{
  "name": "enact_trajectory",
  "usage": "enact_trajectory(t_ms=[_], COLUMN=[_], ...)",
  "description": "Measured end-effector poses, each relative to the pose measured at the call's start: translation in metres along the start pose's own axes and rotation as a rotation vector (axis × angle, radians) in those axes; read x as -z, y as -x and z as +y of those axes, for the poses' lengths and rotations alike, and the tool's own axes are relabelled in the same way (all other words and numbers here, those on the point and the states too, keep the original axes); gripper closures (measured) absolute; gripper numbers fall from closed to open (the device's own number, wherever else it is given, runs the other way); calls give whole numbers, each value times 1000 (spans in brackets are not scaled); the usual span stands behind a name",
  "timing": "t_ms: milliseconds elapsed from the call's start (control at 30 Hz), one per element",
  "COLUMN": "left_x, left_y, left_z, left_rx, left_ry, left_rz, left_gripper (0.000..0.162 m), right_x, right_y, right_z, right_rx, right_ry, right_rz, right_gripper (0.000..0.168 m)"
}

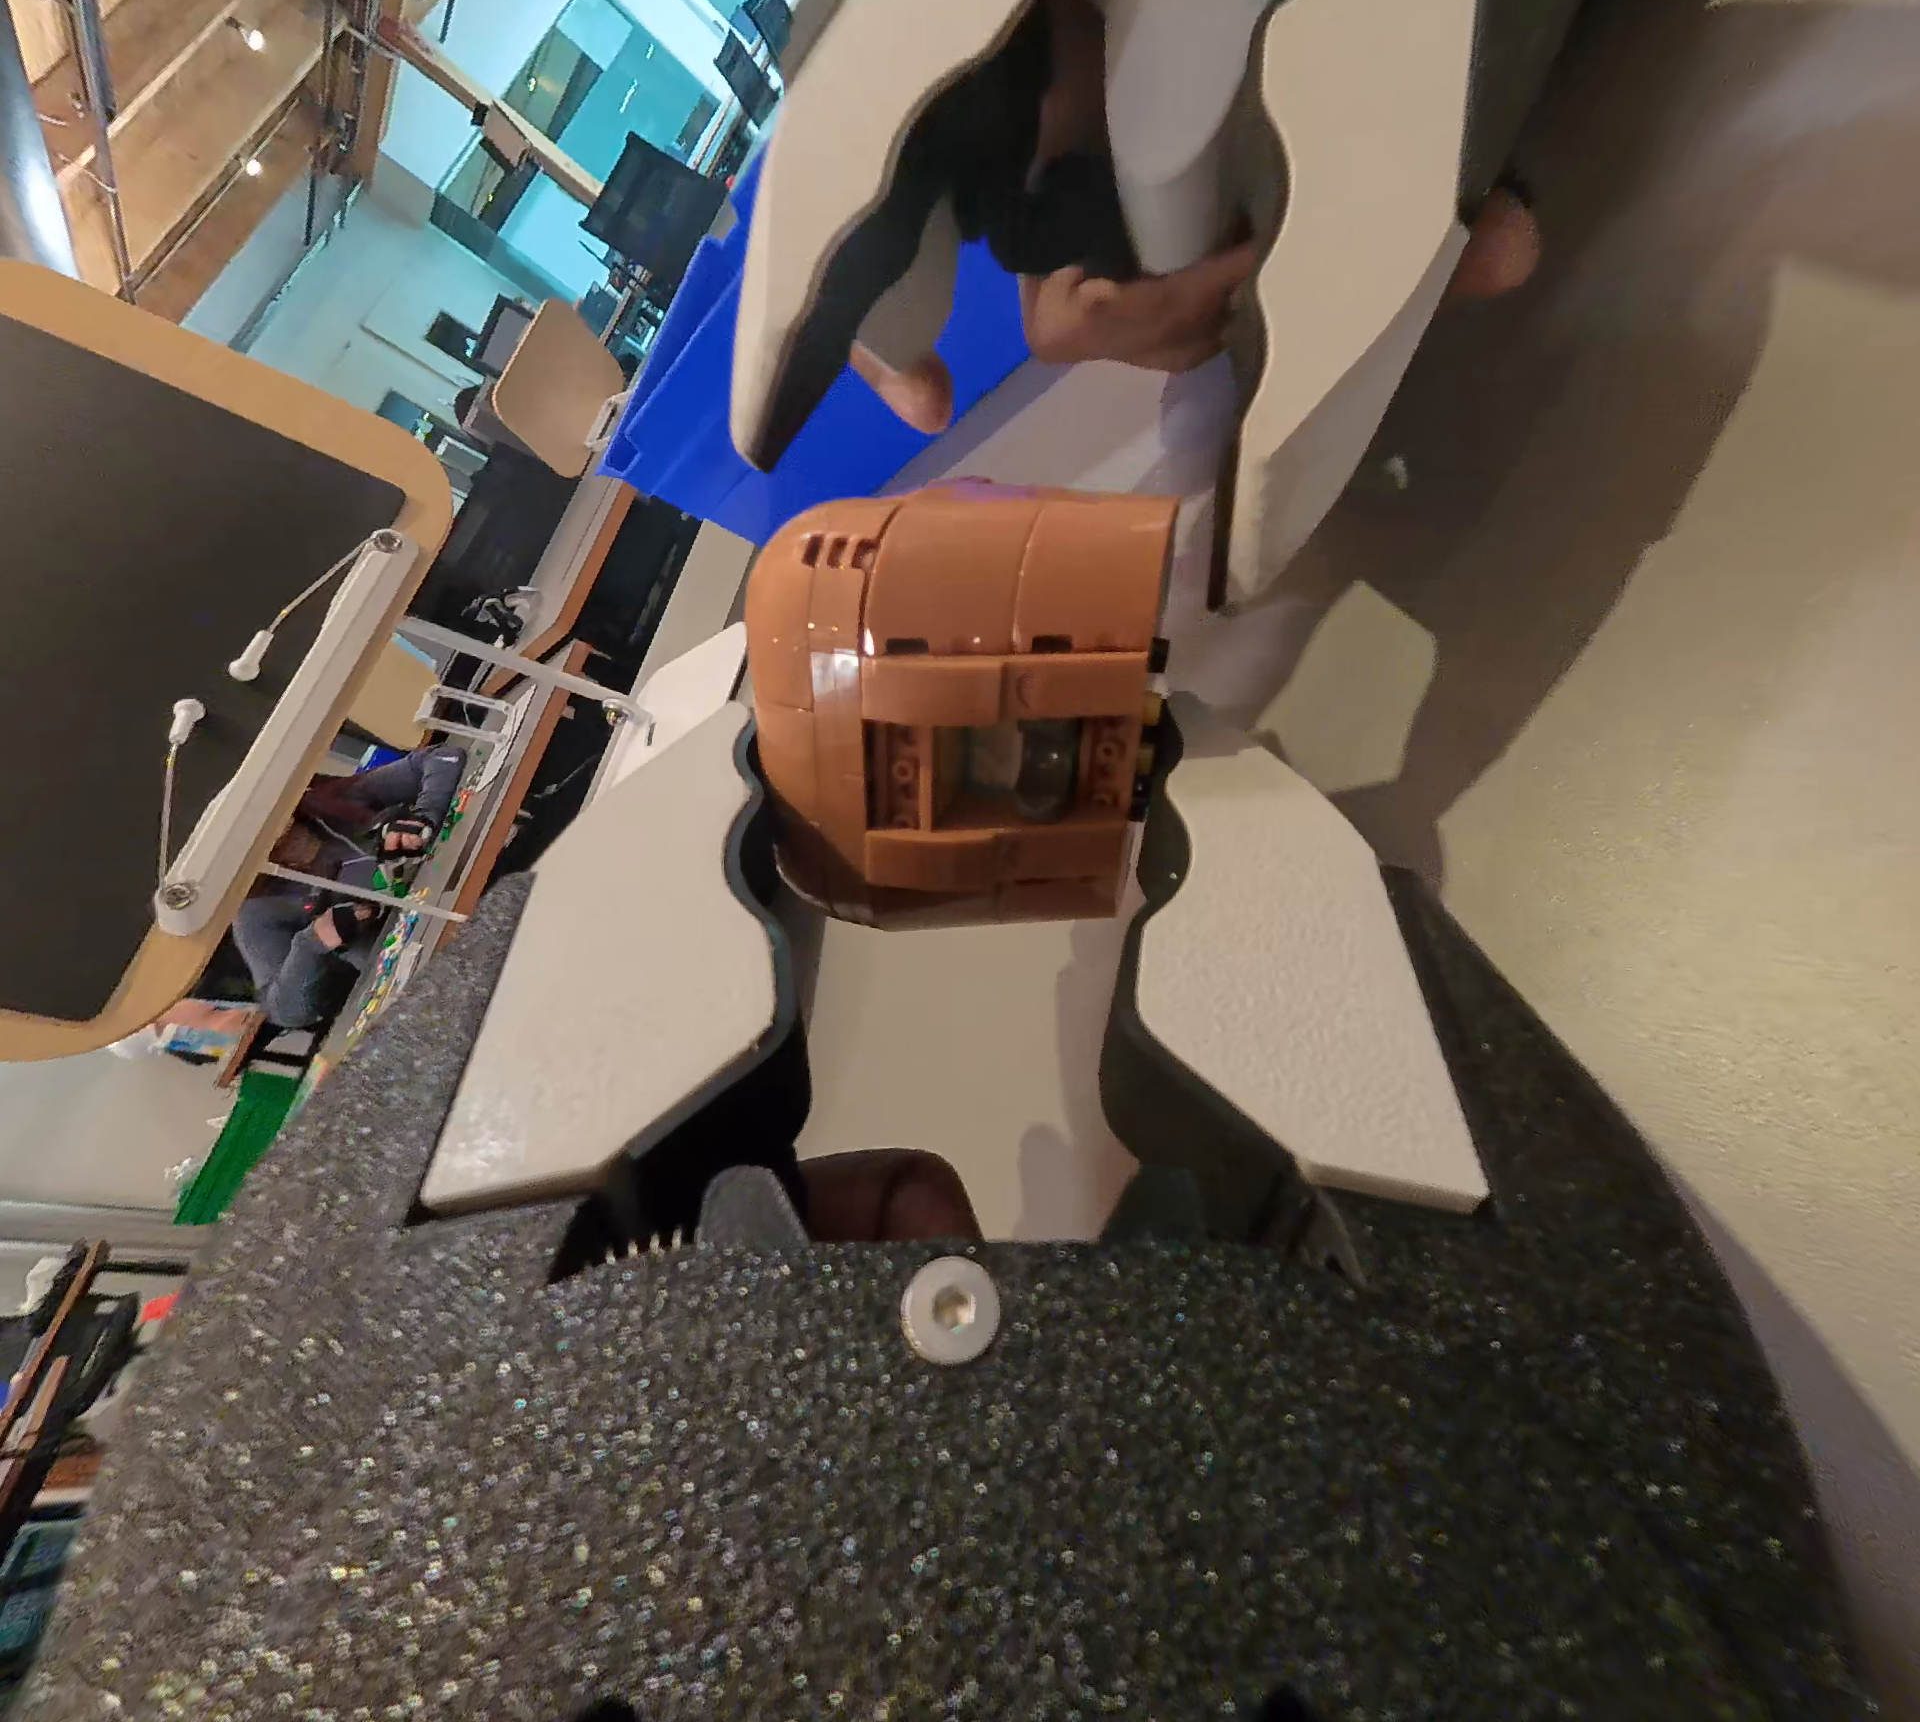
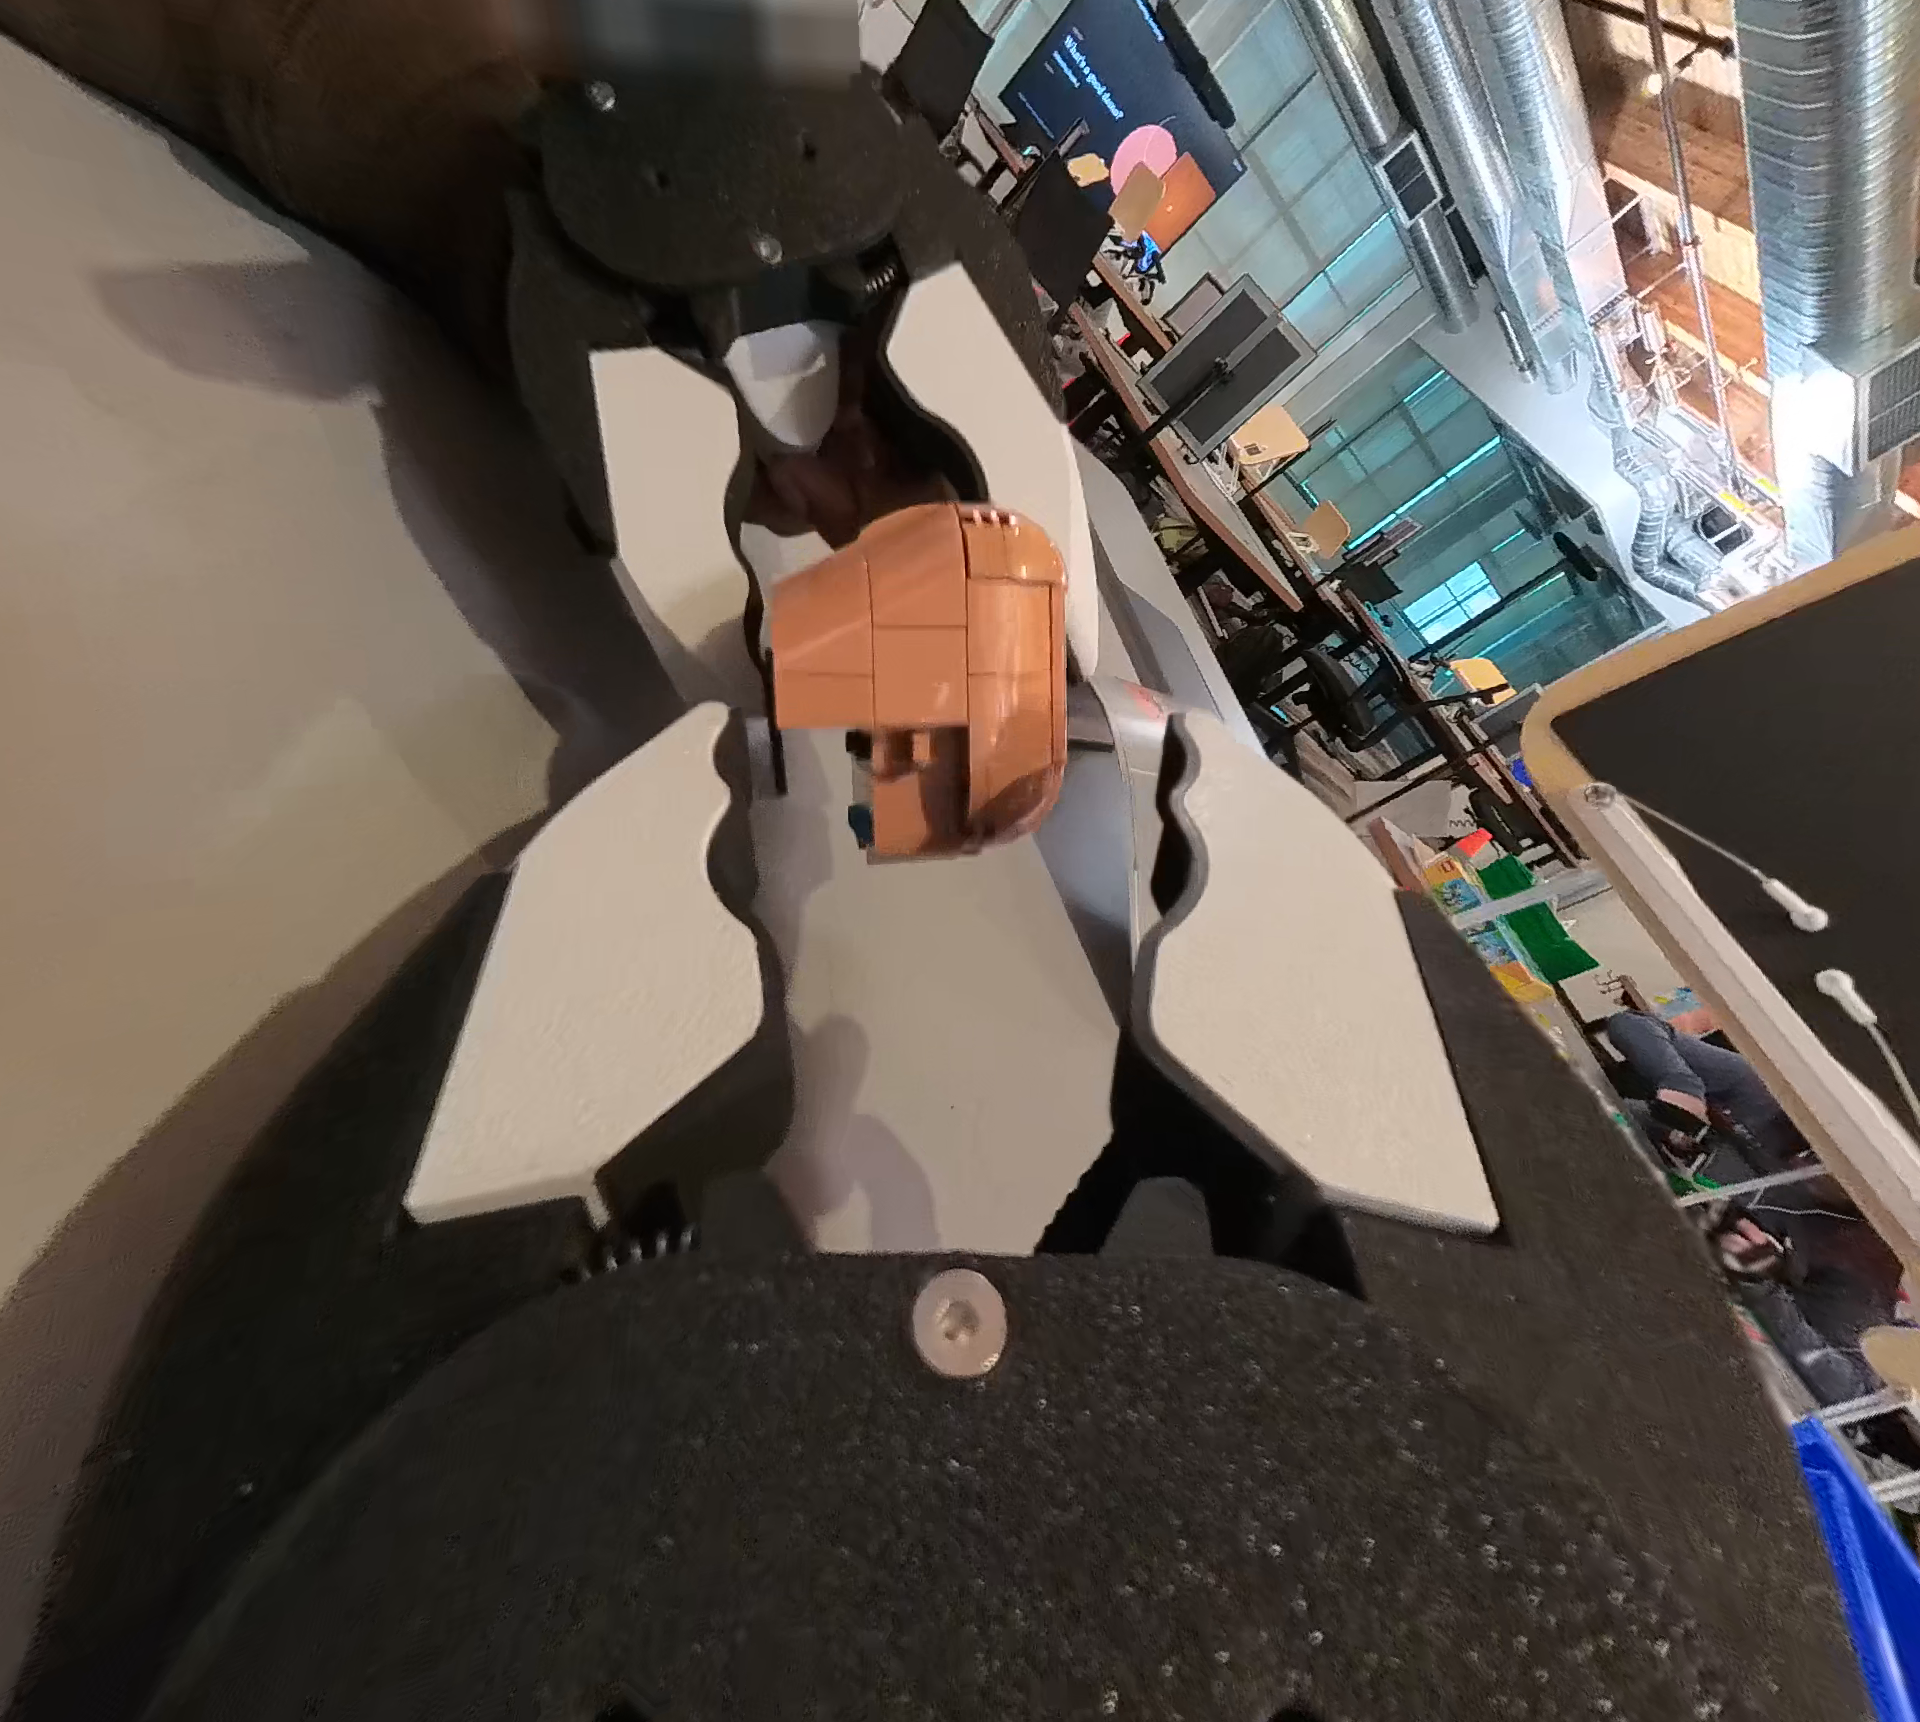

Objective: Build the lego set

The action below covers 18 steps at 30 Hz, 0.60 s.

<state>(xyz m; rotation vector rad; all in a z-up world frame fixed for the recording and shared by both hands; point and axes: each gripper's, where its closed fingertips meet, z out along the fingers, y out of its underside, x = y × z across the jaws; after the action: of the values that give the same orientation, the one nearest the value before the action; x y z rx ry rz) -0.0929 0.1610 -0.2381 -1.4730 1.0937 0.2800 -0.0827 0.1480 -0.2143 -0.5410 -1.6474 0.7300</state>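
Left gripper (image 1: 961, 737) is seen clamped on a brown lego assembly (image 1: 961, 706), its two white fingers pressed against opposite sides of the rounded build, which is held off the pale table (image 1: 1683, 841). Right gripper (image 2: 961, 737) is spread apart, its white fingers (image 2: 634, 893) standing clear on either side of the same assembly (image 2: 925, 685); no contact is seen in the right wrist view. Both grippers are pointed at each other, tips nearly meeting around the build, so that each shows in the other's camera: the right one (image 1: 1049, 384) above the assembly in the left wrist view, the left one (image 2: 883, 571) behind it in the right wrist view. A curved shell of tan-brown plates is noted, with a recessed opening on one face. A blue bin (image 1: 727, 384) is seen beyond the table edge, and a black-topped table (image 1: 156, 633) with wooden rim farther out.
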Motion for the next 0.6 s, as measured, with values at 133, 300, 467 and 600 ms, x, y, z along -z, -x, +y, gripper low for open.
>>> enact_trajectory(t_ms=[133,300,467,600], left_x=[-4,-5,-5,-5], left_y=[-5,-8,-11,-17], left_z=[3,3,4,2], left_rx=[-35,-39,-54,-95], left_ry=[44,53,53,56], left_rz=[10,23,49,72], left_gripper=[93,93,93,93], right_x=[-9,-15,-14,-12], right_y=[11,17,21,22], right_z=[-5,-2,-1,-3], right_rx=[79,132,136,124], right_ry=[33,69,70,53], right_rz=[-14,-28,-62,-92], right_gripper=[89,90,94,99])
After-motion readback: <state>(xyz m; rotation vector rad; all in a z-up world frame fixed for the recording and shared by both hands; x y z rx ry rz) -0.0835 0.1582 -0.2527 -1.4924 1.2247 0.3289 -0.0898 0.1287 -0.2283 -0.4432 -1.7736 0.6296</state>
